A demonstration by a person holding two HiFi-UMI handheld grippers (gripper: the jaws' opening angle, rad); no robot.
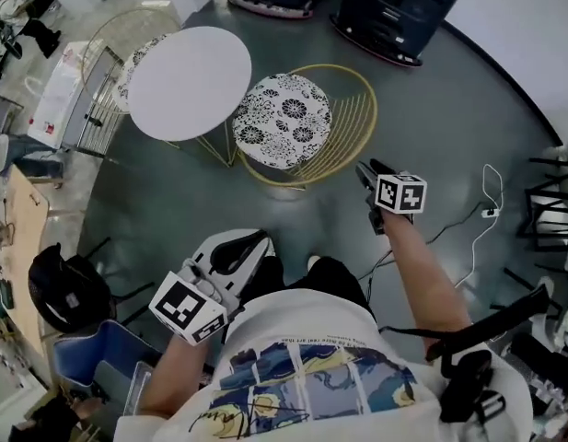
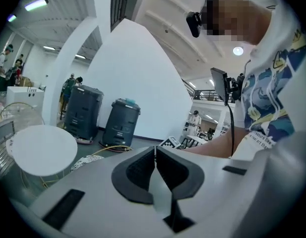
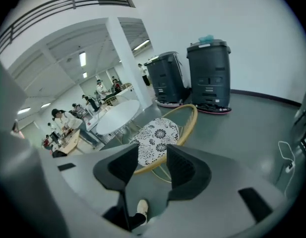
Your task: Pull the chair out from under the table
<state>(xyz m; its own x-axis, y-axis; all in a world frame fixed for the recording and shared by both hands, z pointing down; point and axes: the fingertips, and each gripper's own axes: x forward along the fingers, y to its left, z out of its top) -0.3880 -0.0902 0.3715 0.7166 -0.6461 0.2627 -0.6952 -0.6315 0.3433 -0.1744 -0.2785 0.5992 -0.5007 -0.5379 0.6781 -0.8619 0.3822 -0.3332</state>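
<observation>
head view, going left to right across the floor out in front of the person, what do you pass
round white table → chair with the patterned cushion → right gripper → white cable on the floor

Second chair half hidden under round table
</observation>
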